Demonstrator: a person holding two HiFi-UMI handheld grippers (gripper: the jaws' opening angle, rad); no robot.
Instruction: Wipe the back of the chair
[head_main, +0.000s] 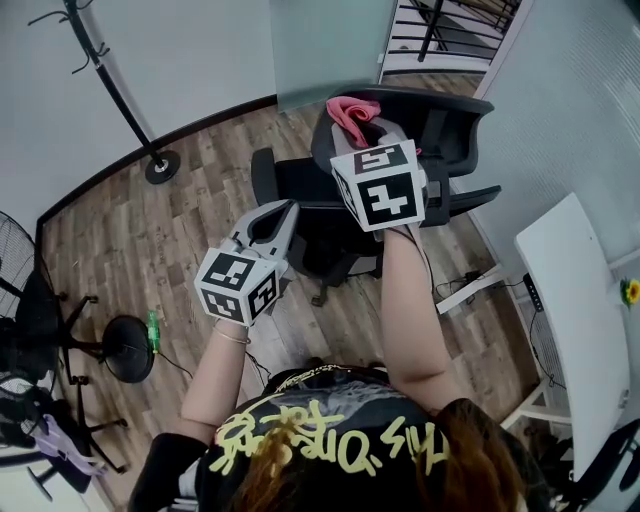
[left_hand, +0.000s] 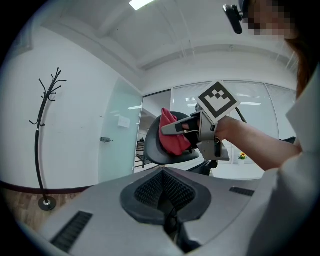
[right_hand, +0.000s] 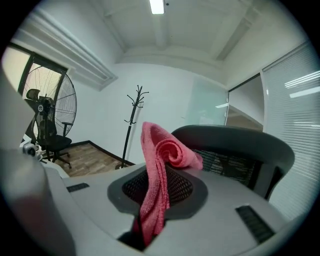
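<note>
A black office chair (head_main: 420, 130) stands on the wood floor ahead of me. In the right gripper view its curved backrest top (right_hand: 235, 142) lies just past the jaws. My right gripper (head_main: 388, 138) is shut on a pink cloth (right_hand: 157, 165), whose bunched end (head_main: 352, 112) rests on the top edge of the chair back. From the left gripper view, the right gripper (left_hand: 175, 129) presses the cloth (left_hand: 170, 136) against the backrest rim (left_hand: 152, 145). My left gripper (head_main: 283, 210) hangs lower and to the left of the chair, shut with nothing in it (left_hand: 166, 182).
A black coat stand (head_main: 150, 150) rises at the back left near the wall. A floor fan (head_main: 15, 260) and a second black chair (head_main: 120, 345) are on the left. A white desk (head_main: 575, 300) is at the right. Frosted glass door (head_main: 330, 45) behind the chair.
</note>
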